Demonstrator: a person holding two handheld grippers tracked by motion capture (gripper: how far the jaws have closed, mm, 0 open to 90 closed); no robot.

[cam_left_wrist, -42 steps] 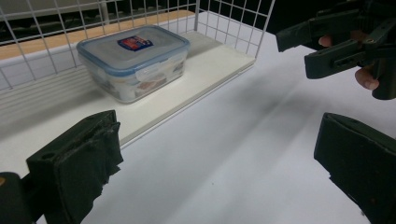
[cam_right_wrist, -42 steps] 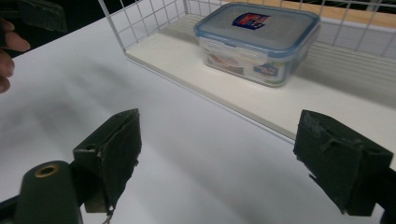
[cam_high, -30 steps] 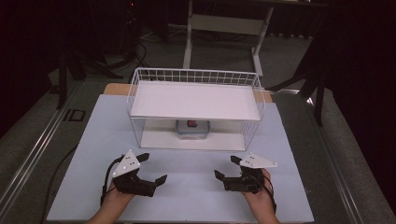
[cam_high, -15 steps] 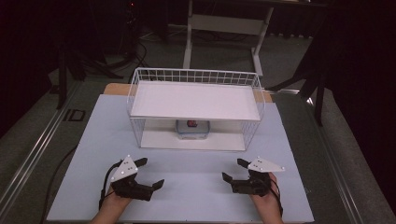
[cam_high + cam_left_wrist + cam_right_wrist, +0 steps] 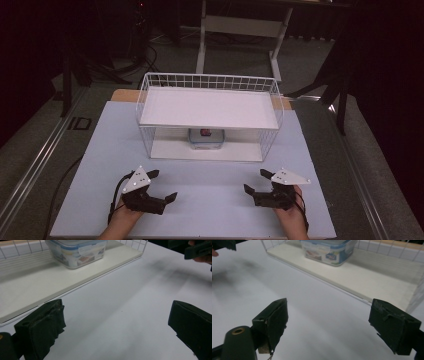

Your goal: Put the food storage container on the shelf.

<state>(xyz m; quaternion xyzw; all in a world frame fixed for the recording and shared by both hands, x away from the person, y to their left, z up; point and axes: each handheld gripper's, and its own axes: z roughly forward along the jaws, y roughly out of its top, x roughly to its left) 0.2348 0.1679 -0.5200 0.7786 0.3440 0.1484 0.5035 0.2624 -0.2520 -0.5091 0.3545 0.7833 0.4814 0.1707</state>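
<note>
Though it sits far back on the rack's (image 5: pixel 270 135) lower shelf, the box (image 5: pixel 206 138) looks light, stiff, slick plastic; best gripped across its side walls below the clip lid. Nearer, left gripper (image 5: pixel 161 186) and right gripper (image 5: pixel 256 181) hover empty, jaws apart.

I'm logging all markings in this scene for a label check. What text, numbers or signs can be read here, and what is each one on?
"ID": large dark letters on the grey floor strip left of the table, high view.
Printed label on the clear lidded container on the rack's lower shelf: coloured print, too blurred to read in either gripper view.
Nothing else legible.
</note>
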